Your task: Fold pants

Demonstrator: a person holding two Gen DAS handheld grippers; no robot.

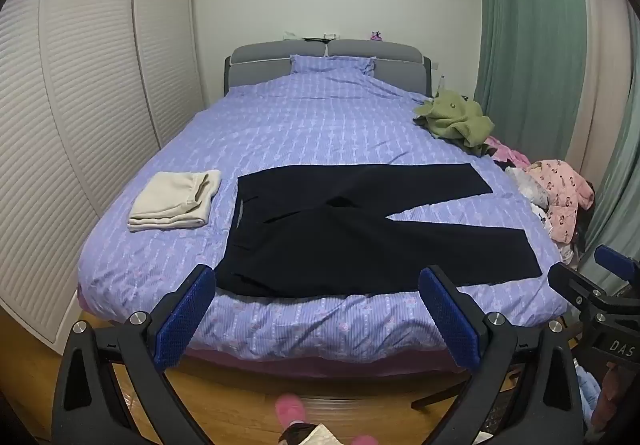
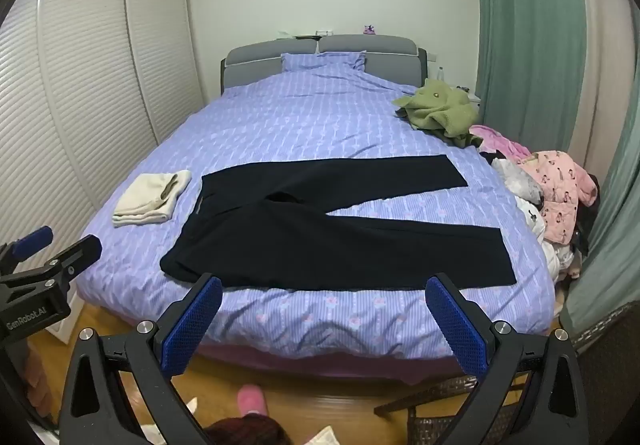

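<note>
The black pants (image 1: 360, 233) lie spread flat near the foot of the lilac-covered bed (image 1: 320, 117) (legs rightward). Left gripper (image 1: 318, 285) and right gripper (image 2: 324, 295) gape wide, empty.

White letters "DAS" show on the black body of the right hand-held gripper (image 1: 612, 285), down at four o'clock in the left wrist view. Over in the right wrist view, at nine o'clock, "GenRobot.AI" reads in white along the black body of the left hand-held gripper (image 2: 56, 249).
</note>
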